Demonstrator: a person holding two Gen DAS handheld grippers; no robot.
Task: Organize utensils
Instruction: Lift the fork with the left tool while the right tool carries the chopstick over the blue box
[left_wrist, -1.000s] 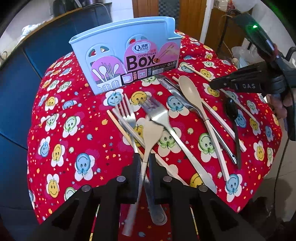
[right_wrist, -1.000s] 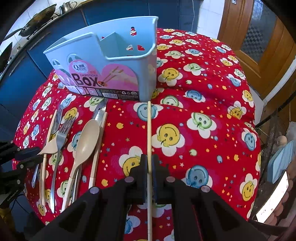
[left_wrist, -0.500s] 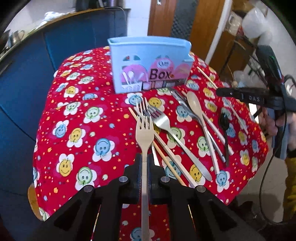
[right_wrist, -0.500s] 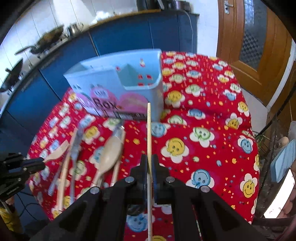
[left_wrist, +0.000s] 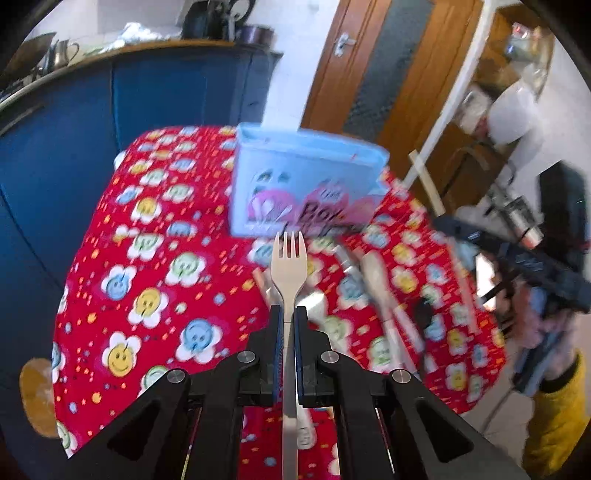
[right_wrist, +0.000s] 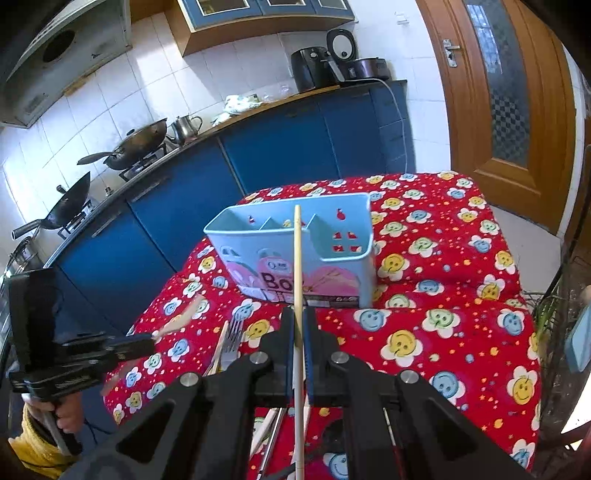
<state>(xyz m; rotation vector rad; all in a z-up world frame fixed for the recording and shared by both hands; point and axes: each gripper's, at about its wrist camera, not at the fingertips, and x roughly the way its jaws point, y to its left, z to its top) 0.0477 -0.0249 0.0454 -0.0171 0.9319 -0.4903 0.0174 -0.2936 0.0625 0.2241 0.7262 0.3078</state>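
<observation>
My left gripper (left_wrist: 289, 314) is shut on a beige fork (left_wrist: 289, 258) and holds it in the air, tines toward the light blue utensil box (left_wrist: 303, 184). My right gripper (right_wrist: 299, 317) is shut on a pale chopstick (right_wrist: 297, 258), lifted, its tip in front of the box (right_wrist: 332, 254), which has several compartments. The fork shows in the right wrist view (right_wrist: 181, 321) at the left gripper. The chopstick shows in the left wrist view (left_wrist: 426, 182), right of the box. More utensils lie on the red cloth: a beige spoon (left_wrist: 376, 273), a metal fork (right_wrist: 232, 332).
The table has a red smiley-flower cloth (right_wrist: 443, 295). Blue kitchen cabinets (right_wrist: 277, 147) stand behind it with woks (right_wrist: 140, 144) on the stove. A wooden door (right_wrist: 509, 92) is at the right. The table's edges drop off on all sides.
Both grippers have risen well above the table with their utensils. The fork came off the pile and the chopstick off the cloth. The box now looks farther and lower.
</observation>
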